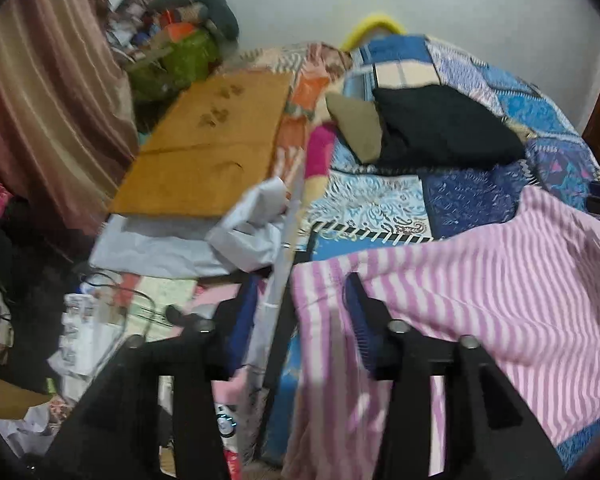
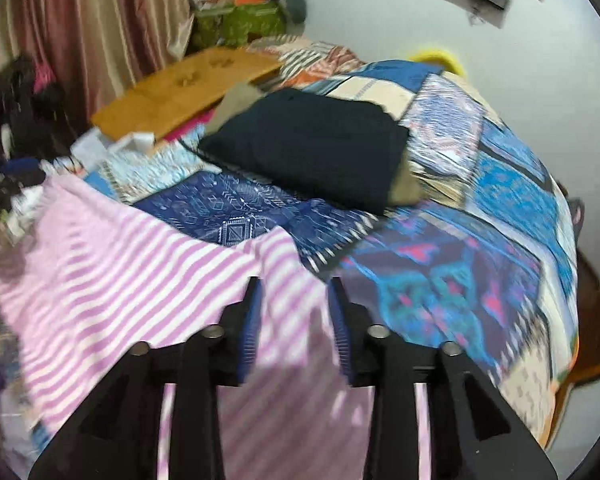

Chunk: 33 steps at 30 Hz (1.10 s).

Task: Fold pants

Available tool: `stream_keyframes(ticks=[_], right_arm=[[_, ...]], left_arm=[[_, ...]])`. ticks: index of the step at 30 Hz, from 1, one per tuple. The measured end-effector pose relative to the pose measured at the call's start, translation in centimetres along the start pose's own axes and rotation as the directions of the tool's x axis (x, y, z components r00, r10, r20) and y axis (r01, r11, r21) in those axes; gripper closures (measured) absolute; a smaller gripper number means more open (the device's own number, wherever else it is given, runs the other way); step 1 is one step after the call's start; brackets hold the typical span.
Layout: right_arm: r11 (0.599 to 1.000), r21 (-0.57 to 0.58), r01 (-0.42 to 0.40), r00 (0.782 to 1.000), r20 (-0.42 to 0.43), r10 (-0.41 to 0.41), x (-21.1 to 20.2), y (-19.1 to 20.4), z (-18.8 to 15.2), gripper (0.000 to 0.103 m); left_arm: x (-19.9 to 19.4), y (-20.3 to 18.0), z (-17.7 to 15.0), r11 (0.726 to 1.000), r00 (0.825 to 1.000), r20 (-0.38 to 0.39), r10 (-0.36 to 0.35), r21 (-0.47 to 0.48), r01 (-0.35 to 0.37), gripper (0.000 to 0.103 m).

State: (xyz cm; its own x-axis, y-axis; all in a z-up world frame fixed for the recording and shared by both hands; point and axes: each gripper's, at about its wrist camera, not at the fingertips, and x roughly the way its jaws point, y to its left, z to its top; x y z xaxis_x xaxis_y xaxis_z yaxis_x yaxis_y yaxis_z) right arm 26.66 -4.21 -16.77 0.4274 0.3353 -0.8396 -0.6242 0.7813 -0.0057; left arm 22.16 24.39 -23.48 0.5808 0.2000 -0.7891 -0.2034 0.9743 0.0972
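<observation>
The pants are pink-and-white striped and hang lifted over the near edge of the bed. In the left wrist view my left gripper has its jaws around the pants' left corner, cloth between the fingers. In the right wrist view the pants stretch to the left, and my right gripper has its jaws around the right corner, striped cloth filling the gap. Both views are blurred by motion.
A patchwork blue quilt covers the bed. A folded black garment on a brown one lies at mid-bed. A wooden board lies on the left side. Clutter covers the floor at the left. Curtains hang at the left.
</observation>
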Motion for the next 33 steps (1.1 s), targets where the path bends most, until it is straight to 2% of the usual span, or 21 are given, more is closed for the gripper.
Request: stream_keyframes(ticks=[1,4,10,15,18,20,22,24,26,27,28,29,31,33], right_arm=[[1.0,0.014,0.0,1.0,0.012,-0.001,-1.1,-0.3,-0.5,0.06],[0.999,0.054,-0.003,0.999,0.033,0.001,-4.9,-1.5,-3.0,0.059],[0.994,0.103,0.04,0.999,0.03,-0.043,-10.2,-2.1,-9.9,0.059],[0.992,0.1,0.071,0.997,-0.004,-0.071,-11.8,-1.2,-14.9,0.056],[0.995,0.077,0.064,0.998,-0.02,-0.063,-11.6,0.3,-16.8,0.054],[0.997,0.056,0.044,0.999,-0.029,-0.043,-11.3,1.4,-17.6,0.054],[0.999,0.028,0.031,0.999,-0.037,-0.03,-10.6,2.6,-18.1,0.054],[1.0,-0.009,0.022,0.999,-0.05,-0.023,-9.6,3.5,-18.3,0.054],[0.998,-0.037,0.041,0.997,-0.057,-0.043,-8.9,4.2,-18.5,0.054],[0.998,-0.047,0.037,0.997,-0.065,-0.04,-8.4,4.3,-18.4,0.056],[0.999,-0.043,0.026,0.998,-0.065,-0.029,-8.2,4.2,-18.4,0.066],[0.999,-0.035,0.007,0.998,-0.061,-0.009,-8.0,4.2,-18.3,0.081],[1.0,-0.014,-0.01,0.998,-0.058,0.009,-7.8,3.8,-17.8,0.095],[1.0,-0.007,-0.03,0.999,-0.039,0.029,-8.0,3.9,-17.6,0.097]], left_arm=[[-1.3,0.3,-0.5,1.0,1.0,0.016,-0.012,-0.008,0.012,0.045],[-3.4,0.7,-2.4,0.998,0.998,0.013,-0.061,-0.035,0.061,0.041],[-3.8,0.5,-7.7,0.989,0.987,-0.089,-0.136,-0.078,0.129,0.04],[-2.9,0.2,-11.3,0.979,0.977,-0.137,-0.164,-0.14,0.145,0.04],[-2.4,-0.2,-12.4,0.982,0.981,-0.136,-0.138,-0.145,0.118,0.041],[-2.0,-0.4,-12.8,0.983,0.982,-0.136,-0.132,-0.149,0.112,0.062],[-1.6,-0.4,-12.9,0.979,0.979,-0.14,-0.148,-0.164,0.124,0.068],[-1.8,-0.5,-12.9,0.981,0.984,-0.12,-0.129,-0.159,0.109,0.072],[-2.1,-0.6,-12.8,0.985,0.988,-0.104,-0.112,-0.144,0.097,0.082],[-2.3,-0.6,-12.7,0.986,0.989,-0.097,-0.109,-0.141,0.095,0.084],[-2.5,-0.4,-12.5,0.986,0.991,-0.091,-0.101,-0.139,0.087,0.085],[-2.6,-0.3,-12.4,0.987,0.992,-0.087,-0.09,-0.14,0.077,0.087],[-2.9,-0.1,-12.1,0.987,0.994,-0.083,-0.07,-0.15,0.057,0.089],[-3.1,0.1,-11.9,0.987,0.996,-0.075,-0.056,-0.152,0.044,0.09]])
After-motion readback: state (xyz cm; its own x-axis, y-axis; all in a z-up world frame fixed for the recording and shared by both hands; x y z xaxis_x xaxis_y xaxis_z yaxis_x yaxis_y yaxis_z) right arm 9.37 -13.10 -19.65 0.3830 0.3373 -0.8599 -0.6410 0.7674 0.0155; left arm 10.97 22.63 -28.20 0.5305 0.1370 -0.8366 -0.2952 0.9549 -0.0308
